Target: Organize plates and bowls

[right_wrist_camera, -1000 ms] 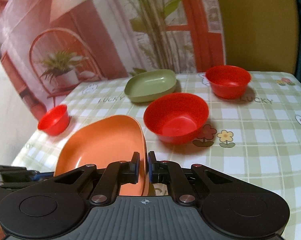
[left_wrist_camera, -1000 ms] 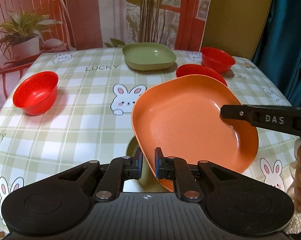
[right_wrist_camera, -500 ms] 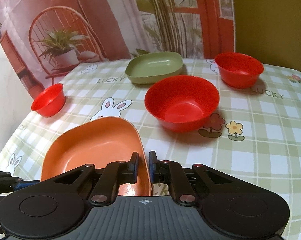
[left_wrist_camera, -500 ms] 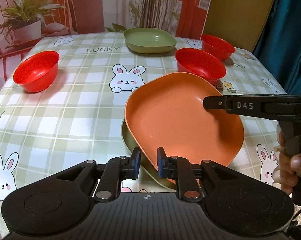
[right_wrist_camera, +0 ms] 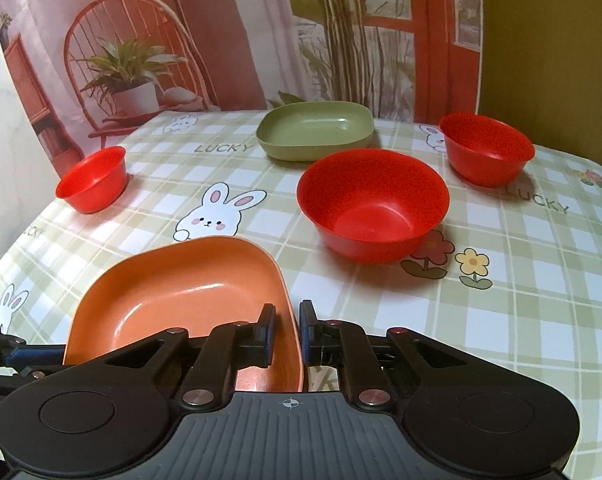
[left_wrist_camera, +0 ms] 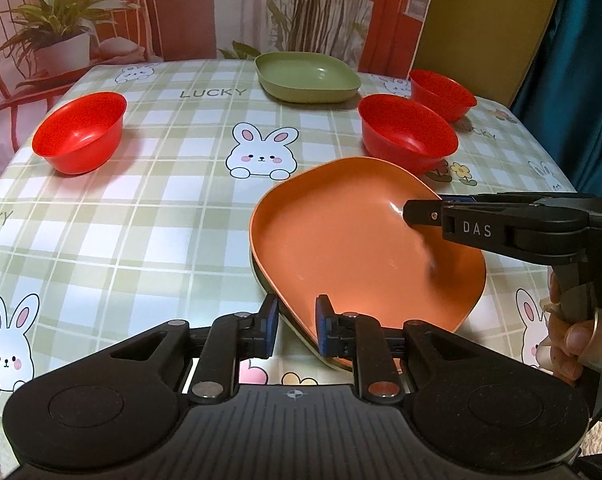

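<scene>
An orange plate [left_wrist_camera: 353, 240] [right_wrist_camera: 173, 280] lies nested on a pale green plate, of which only a thin edge [left_wrist_camera: 257, 276] shows. My left gripper [left_wrist_camera: 297, 320] straddles the orange plate's near rim with its jaws slightly apart, and the pads do not press on it. From the right, my right gripper [right_wrist_camera: 288, 320] [left_wrist_camera: 407, 216] is shut on the plate's opposite rim. A second green plate [left_wrist_camera: 307, 76] [right_wrist_camera: 315, 130] sits at the back. Three red bowls stand on the table: left [left_wrist_camera: 79, 132] [right_wrist_camera: 91, 180], middle [left_wrist_camera: 407, 132] [right_wrist_camera: 371, 204] and back right [left_wrist_camera: 441, 92] [right_wrist_camera: 485, 148].
The table wears a green checked cloth [left_wrist_camera: 161, 220] with rabbits and "LUCKY" lettering. A printed backdrop stands behind it, and a teal curtain [left_wrist_camera: 573, 60] hangs at the right. A person's hand [left_wrist_camera: 573, 332] grips the right tool's handle at the table's right edge.
The orange plate has come down from a tilt in the air onto the green plate. My left jaws have parted a little around its rim. The right gripper sank with the plate.
</scene>
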